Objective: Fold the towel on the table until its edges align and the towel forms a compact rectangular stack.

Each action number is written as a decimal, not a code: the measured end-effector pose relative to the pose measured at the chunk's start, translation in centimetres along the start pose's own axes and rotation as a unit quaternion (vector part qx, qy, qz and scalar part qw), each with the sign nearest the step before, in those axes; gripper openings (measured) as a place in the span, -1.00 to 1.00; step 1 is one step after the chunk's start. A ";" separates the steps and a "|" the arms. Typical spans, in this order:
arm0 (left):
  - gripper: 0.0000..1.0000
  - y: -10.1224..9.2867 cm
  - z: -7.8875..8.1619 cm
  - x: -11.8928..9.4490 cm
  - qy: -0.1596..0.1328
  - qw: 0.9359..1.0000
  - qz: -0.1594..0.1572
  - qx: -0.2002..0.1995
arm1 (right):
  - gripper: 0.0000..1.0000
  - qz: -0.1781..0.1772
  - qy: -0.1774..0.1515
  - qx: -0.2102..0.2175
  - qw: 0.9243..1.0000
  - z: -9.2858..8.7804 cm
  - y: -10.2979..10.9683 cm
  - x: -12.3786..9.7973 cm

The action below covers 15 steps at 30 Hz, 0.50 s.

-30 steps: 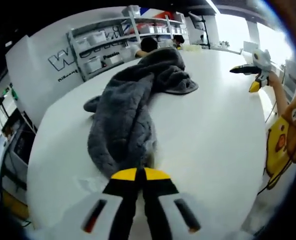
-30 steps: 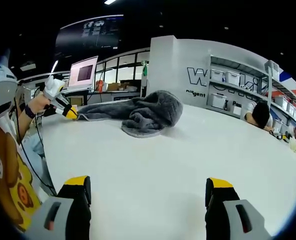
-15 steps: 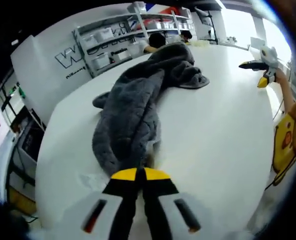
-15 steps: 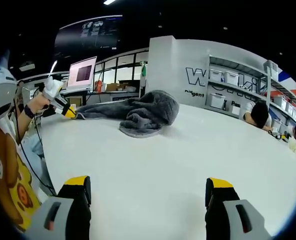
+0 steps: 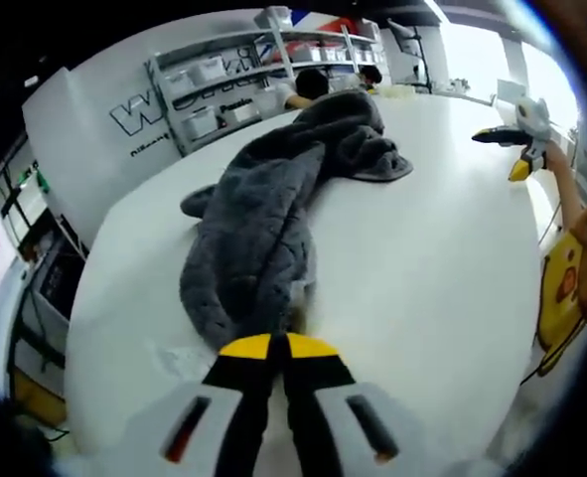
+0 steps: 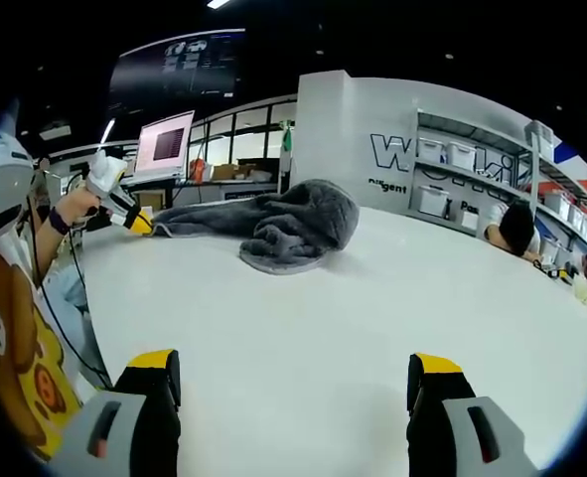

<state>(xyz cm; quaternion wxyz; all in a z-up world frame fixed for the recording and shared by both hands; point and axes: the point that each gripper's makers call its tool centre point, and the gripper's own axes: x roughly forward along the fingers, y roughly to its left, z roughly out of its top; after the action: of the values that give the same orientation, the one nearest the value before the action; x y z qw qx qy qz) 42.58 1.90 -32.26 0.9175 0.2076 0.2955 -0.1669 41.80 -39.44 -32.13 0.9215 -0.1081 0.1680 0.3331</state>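
Observation:
A grey fluffy towel (image 5: 263,229) lies crumpled in a long strip on the white table (image 5: 422,258), running away from me to a bunched heap at the far end. My left gripper (image 5: 273,346) is shut on the towel's near end. In the right gripper view the towel (image 6: 293,224) lies ahead at middle distance, and the left gripper (image 6: 139,224) holds its left tip. My right gripper (image 6: 293,370) stands open low over bare table (image 6: 372,308), well short of the towel. It also appears far right in the left gripper view, the right gripper (image 5: 516,154) in a hand.
Shelves with white bins (image 5: 223,79) stand behind the table, and a person (image 6: 516,229) rests their head at its far side. A lit monitor (image 6: 164,144) is at the back left. A yellow shirt (image 5: 561,278) borders the table's right edge.
The left gripper view has shifted slightly; the towel's near end stays in the left jaws and the heap barely stirs. The right gripper has held still, open.

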 end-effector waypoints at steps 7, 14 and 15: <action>-0.87 0.1 0.1 -0.2 -0.004 1.000 0.000 -0.003 | 0.98 -0.001 0.000 0.001 1.000 0.0 0.0 0.0; -0.85 0.0 0.2 -0.4 -0.006 1.000 0.001 -0.002 | 0.98 0.001 0.001 0.001 1.000 -0.1 0.1 0.1; -0.84 0.1 0.3 -0.6 -0.008 1.000 0.003 -0.003 | 0.98 0.003 0.000 0.001 1.000 -0.1 0.1 0.1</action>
<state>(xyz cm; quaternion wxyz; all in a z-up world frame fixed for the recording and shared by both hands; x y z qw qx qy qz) 42.27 1.94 -31.65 0.9212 0.2039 0.2876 -0.1648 41.75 -39.32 -32.22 0.9206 -0.1070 0.1685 0.3356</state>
